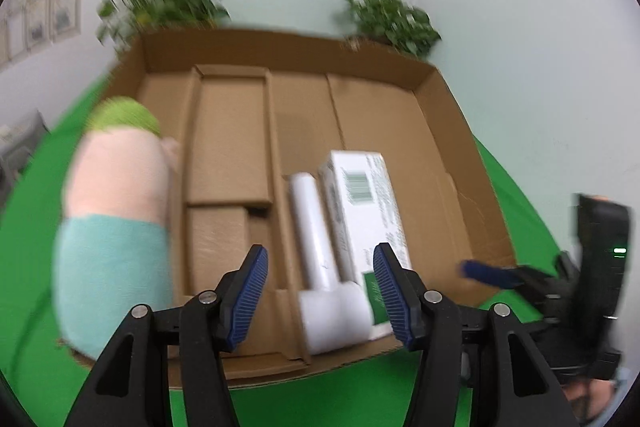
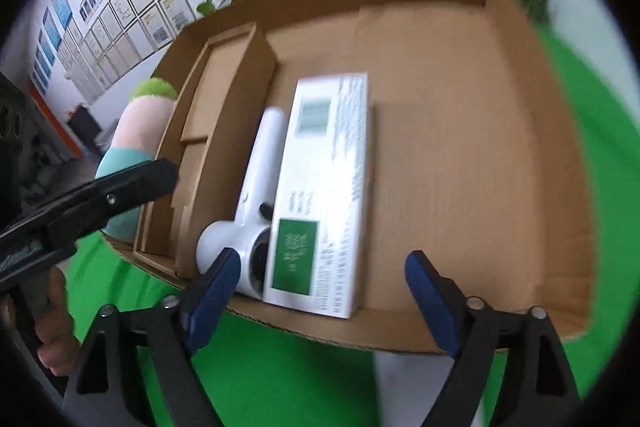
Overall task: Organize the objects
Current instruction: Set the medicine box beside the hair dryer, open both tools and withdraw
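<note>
Spreading wide, the jaws of the right gripper are seen empty, poised at the near edge of the cardboard tray; the left gripper is likewise parted with nothing between its pads. Just beyond, a white box lies in the tray, touching a white handheld device on its left. A plush toy stands at the tray's far-left wall. It should probably be approached squarely and gripped across its soft middle.
</note>
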`<state>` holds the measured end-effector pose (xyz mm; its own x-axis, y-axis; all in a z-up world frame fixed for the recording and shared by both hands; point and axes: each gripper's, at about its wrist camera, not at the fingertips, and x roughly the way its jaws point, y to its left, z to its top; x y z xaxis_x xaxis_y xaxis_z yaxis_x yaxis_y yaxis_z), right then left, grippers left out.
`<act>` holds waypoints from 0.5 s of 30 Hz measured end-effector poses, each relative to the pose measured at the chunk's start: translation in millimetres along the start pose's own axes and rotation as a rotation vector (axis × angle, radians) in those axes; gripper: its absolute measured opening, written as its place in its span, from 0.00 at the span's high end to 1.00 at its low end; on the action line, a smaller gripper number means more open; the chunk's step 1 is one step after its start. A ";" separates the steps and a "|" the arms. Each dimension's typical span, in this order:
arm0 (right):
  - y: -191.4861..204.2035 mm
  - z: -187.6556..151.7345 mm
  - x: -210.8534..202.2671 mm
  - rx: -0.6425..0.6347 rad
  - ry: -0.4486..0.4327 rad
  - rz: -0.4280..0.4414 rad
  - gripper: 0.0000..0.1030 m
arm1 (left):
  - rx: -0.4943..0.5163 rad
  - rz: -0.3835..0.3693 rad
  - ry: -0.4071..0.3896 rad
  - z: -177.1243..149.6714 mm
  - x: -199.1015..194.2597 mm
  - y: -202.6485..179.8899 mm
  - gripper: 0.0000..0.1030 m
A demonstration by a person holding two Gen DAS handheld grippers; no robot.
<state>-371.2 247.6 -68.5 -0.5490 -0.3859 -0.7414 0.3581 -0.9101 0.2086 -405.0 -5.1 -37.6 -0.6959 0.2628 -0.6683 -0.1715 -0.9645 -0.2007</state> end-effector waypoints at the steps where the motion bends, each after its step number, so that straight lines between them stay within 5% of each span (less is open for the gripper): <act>1: 2.5 -3.0 -10.1 -0.018 -0.035 -0.035 0.09 | 0.012 0.046 -0.047 -2.3 -10.3 -2.6 0.31; 2: 4.4 -2.6 -20.3 -0.031 -0.070 -0.059 0.05 | 0.020 0.090 -0.096 -4.9 -20.2 -5.2 0.17; 5: 1.3 11.6 -40.0 -0.041 -0.161 -0.131 0.00 | 0.053 0.168 -0.215 -15.6 -48.7 -12.1 0.00; 9: 17.4 11.0 -50.7 -0.047 -0.234 -0.186 0.00 | 0.092 0.234 -0.232 -28.6 -64.1 -21.5 0.00; 15: 35.6 5.6 -54.4 -0.076 -0.253 -0.216 0.00 | 0.077 0.236 -0.229 -48.0 -81.5 -23.4 0.00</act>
<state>-332.8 235.4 -17.2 -0.7848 -0.2191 -0.5798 0.2631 -0.9647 0.0084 -310.8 -2.7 -12.8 -0.8601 0.0280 -0.5094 -0.0331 -0.9995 0.0010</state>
